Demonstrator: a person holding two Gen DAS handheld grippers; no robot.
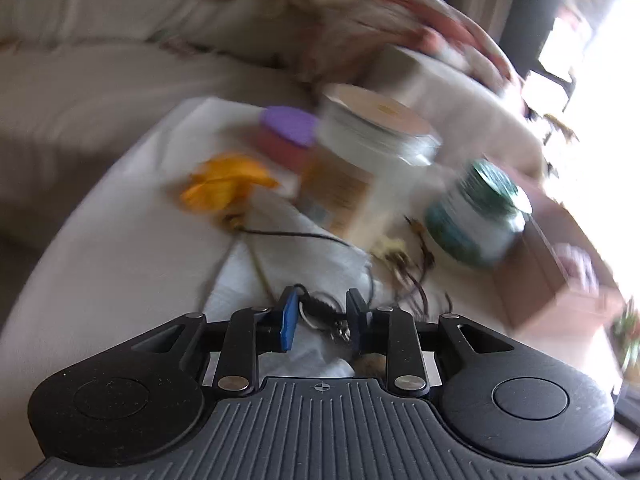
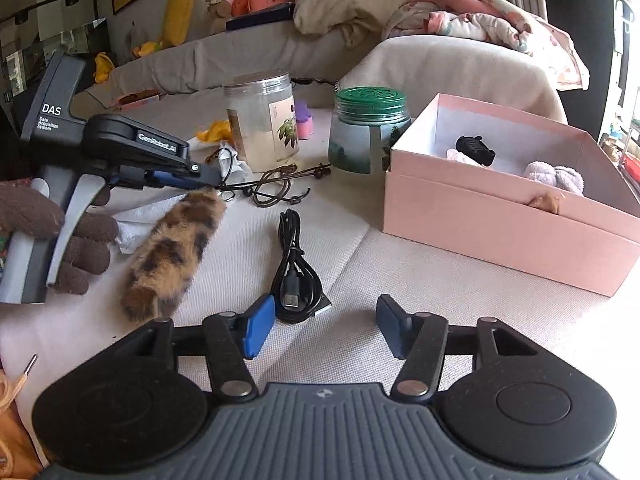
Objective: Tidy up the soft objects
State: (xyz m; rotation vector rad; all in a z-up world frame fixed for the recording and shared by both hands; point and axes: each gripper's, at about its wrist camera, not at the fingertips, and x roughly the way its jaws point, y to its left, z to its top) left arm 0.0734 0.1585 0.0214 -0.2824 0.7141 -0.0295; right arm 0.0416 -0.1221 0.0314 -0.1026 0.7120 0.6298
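Bare cloth (image 2: 344,344) ahead; cable (image 2: 296,276) left, pink box (image 2: 500,232) right.

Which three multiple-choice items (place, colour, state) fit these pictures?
1. The black cable lies: A inside a jar; B before the right tongs; C on a pillow.
2. The lid of the jar nearest the pink box is: A red; B green; C white.
3. The right tongs are: A open, empty; B shut on the cable; C shut on a jar.
Key: 1 B, coiled just ahead of them; 2 B, its ribbed lid shows green; 3 A, only cloth between the jaws.
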